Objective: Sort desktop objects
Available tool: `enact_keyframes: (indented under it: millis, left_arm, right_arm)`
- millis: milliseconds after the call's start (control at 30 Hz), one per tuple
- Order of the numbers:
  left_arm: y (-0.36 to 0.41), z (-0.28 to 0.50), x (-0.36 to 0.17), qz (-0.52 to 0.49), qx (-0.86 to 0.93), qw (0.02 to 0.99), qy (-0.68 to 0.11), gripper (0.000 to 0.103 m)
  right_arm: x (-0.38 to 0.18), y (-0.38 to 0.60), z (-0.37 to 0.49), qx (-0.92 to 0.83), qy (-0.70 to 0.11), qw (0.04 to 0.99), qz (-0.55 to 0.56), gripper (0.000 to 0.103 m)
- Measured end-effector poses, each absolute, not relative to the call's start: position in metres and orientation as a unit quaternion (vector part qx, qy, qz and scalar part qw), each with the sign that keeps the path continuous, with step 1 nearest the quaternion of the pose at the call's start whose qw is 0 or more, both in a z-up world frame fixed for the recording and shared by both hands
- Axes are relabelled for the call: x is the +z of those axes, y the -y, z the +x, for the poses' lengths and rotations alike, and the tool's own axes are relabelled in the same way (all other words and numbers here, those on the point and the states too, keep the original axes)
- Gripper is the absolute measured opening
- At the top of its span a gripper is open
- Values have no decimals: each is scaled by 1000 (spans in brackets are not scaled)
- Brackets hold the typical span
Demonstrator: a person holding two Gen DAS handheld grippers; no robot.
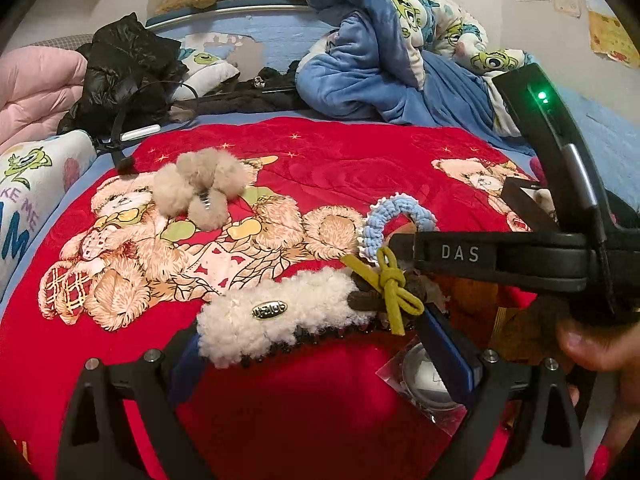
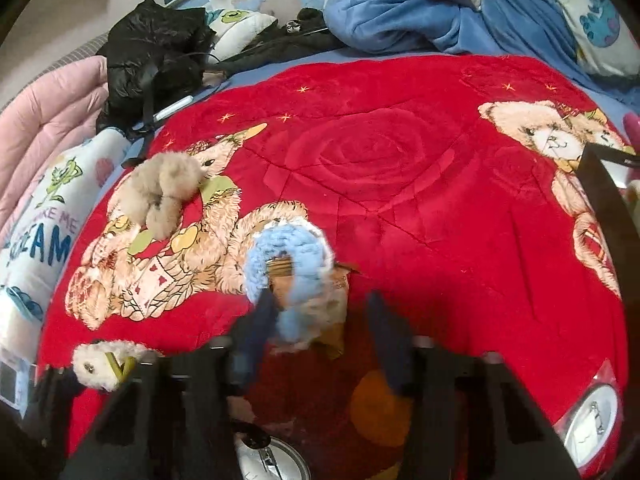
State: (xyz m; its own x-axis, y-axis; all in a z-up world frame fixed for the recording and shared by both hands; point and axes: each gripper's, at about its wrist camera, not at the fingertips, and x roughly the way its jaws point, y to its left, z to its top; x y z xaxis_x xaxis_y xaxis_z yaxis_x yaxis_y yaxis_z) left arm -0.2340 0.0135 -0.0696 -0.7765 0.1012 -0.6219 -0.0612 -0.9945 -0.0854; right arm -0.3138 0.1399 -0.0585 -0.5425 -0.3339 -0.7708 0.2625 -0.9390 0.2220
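Note:
On the red teddy-bear blanket [image 1: 340,168] my left gripper [image 1: 320,340] is shut on a white fleecy hair clip [image 1: 276,312] with an olive bow [image 1: 394,280]. The clip also shows in the right wrist view [image 2: 100,362]. A blue crocheted scrunchie [image 1: 400,216] lies just beyond; in the right wrist view the scrunchie [image 2: 292,252] sits blurred against the left finger [image 2: 256,332] of my right gripper [image 2: 320,320], whose jaws stand apart. A beige fluffy hair clip [image 1: 204,188] lies far left, also in the right wrist view [image 2: 164,192].
Round clear cases lie near me [image 1: 428,380] [image 2: 592,416] [image 2: 272,460]. A black jacket [image 1: 128,68], pink quilt [image 1: 36,88], blue blanket [image 1: 372,72] and pillows ring the red blanket. A black box edge [image 2: 604,200] stands at right.

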Motion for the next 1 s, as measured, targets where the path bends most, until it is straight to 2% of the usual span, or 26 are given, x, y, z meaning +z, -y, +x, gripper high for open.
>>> enact_keyframes:
  millis: [67,533,1000]
  left_arm:
    - [-13,-234,-70,-332,942,43,31,97]
    - [-11,-231,-68,-328,943,40,36,97]
    - [-10,-213,-53,-319,946,29,42,97]
  right_arm:
    - [-58,-139,-313,-879,36,169,445,27]
    - [-53,-142,-310,-884,40,150,440,26]
    - [-17,-161,-284,-902,54,150,401,26]
